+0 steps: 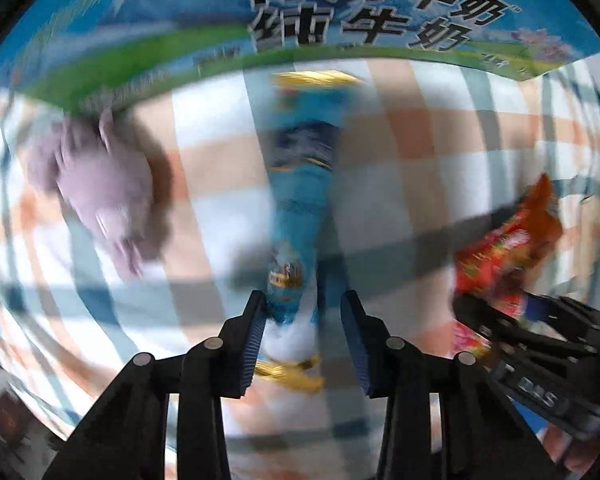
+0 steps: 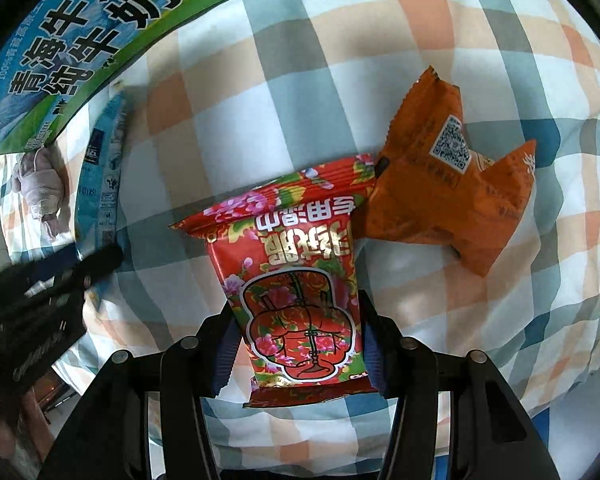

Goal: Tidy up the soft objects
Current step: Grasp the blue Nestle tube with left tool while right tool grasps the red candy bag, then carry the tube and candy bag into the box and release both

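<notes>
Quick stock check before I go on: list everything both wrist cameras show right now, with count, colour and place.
Red floral packet: one, red with pink flowers, on the cloth between the right fingers.
Orange packet: one, orange with a QR code, touching the red packet's far right corner.
Blue packet: one, long, blue with gold ends, near end between the left fingers.
Plush toy: one, pale purple, left of the blue packet, near the box.
Milk box: one, blue and green, along the far edge.
Checked cloth: one, white, orange and teal, under everything.
Left tongs: black, open around the blue packet.
Right tongs: black, astride the red packet; grip unclear.
</notes>
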Demonstrator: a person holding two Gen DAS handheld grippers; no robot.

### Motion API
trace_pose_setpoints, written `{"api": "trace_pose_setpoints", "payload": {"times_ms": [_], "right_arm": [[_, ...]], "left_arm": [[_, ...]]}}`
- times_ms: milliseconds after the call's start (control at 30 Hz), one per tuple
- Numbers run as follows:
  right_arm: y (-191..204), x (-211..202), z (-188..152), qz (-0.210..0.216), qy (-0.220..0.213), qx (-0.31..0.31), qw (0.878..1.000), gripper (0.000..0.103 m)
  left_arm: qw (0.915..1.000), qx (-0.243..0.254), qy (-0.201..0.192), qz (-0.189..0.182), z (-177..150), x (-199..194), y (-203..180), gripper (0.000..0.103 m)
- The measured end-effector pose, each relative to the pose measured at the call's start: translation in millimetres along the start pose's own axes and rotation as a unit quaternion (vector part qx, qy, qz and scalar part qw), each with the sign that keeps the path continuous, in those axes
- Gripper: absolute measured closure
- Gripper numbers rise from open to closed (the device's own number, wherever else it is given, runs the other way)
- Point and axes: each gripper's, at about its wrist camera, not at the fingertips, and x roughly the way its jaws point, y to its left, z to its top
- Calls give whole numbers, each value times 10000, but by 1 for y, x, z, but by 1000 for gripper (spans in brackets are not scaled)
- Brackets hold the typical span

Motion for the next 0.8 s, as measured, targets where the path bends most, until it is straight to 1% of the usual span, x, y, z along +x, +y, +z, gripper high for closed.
{"api": "trace_pose_setpoints", "payload": {"times_ms": [67, 167, 233, 267, 300, 400, 433, 467, 533, 567, 700, 800], "right_arm": [[1, 3, 7, 5, 20, -26, 10000, 48], [-14, -8, 12, 50, 12, -85, 10000, 47], [-14, -10, 14, 74, -16, -71, 9999, 47], [-15, -10, 15, 77, -16, -51, 10000, 47], [-16, -10, 17, 79, -19, -16, 10000, 47], [-16, -6, 19, -36, -41, -26, 10000, 46], [-16, -5, 19, -108, -40, -47, 9999, 47], [-16, -3, 19, -179, -33, -60, 9998, 48], [-16, -3, 16, -248, -60, -83, 9996, 51], [-16, -4, 14, -310, -62, -120, 9994, 51], [-8, -1, 1, -409, 56, -288, 9987, 52], [-5, 2, -9, -515, 78, -470, 9975, 52]], "left_arm": [[9999, -81, -47, -72, -2, -2, 2, 67], [9996, -228, -138, 5, 1, -4, 8, 67], [9991, -375, -152, -81, 15, -6, 20, 66], [9987, -457, -194, -65, 22, -7, 23, 65], [9986, -473, -244, 6, 30, -8, 26, 65], [9983, -423, -285, 279, 40, -3, 24, 65], [9983, -403, -302, 310, 41, -1, 24, 66], [9982, -380, -302, 339, 40, 0, 23, 76], [9978, -321, -356, 458, 25, 0, 18, 84], [9974, -296, -393, 530, 20, -1, 17, 86], [9965, -274, -387, 695, -14, -4, 17, 87], [9959, -383, -312, 760, -32, 1, 19, 87]]}}
